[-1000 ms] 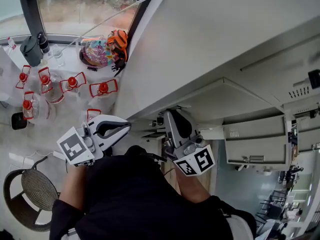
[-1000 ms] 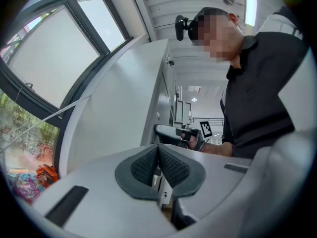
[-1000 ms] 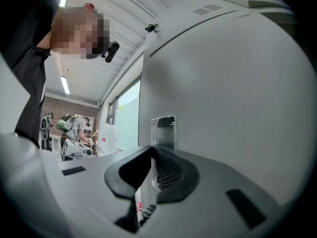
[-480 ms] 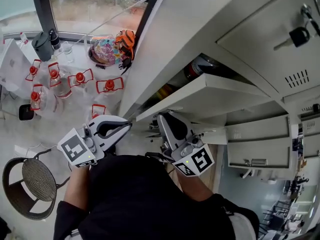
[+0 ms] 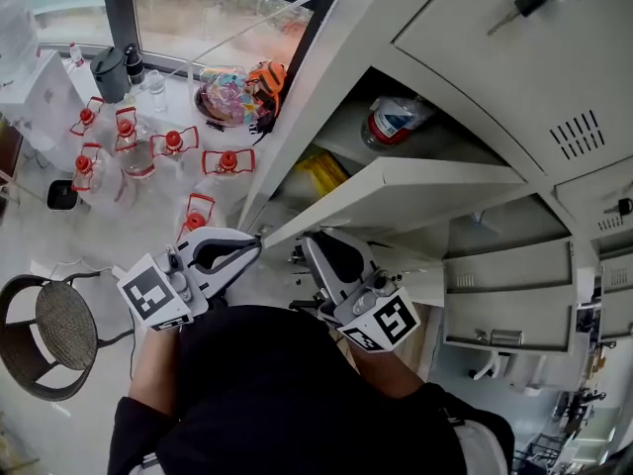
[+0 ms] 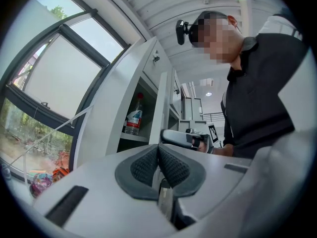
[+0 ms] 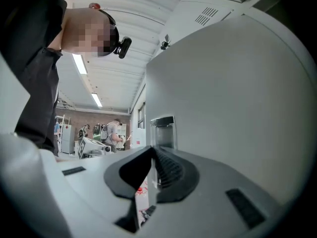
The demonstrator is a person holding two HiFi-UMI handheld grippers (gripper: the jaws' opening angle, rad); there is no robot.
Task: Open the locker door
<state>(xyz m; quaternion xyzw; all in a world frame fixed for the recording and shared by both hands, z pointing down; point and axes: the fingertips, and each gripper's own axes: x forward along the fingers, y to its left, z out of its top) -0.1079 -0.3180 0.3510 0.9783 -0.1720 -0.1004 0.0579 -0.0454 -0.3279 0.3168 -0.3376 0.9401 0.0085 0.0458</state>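
The grey locker door (image 5: 415, 191) stands swung out, and its compartment shows a plastic bottle (image 5: 396, 119) and a yellow packet (image 5: 321, 174). My right gripper (image 5: 315, 243) is shut on the door's edge. In the right gripper view the door panel (image 7: 233, 93) fills the right side, its recessed handle (image 7: 162, 130) just above the right gripper (image 7: 151, 170). My left gripper (image 5: 252, 247) hangs beside the locker's left corner, shut with nothing held. In the left gripper view its pads meet at the left gripper (image 6: 158, 165), and the bottle (image 6: 133, 118) shows on the shelf.
A key (image 5: 529, 0) hangs in the locker door above. More shut locker doors (image 5: 504, 305) lie to the right. Several red-capped water jugs (image 5: 148, 146), a bowl of colourful things (image 5: 229, 97) and a round chair (image 5: 59, 334) stand on the floor to the left.
The locker door has swung further out with my right gripper on it, uncovering the bottle and yellow packet. The head view has shifted. My left gripper stays put.
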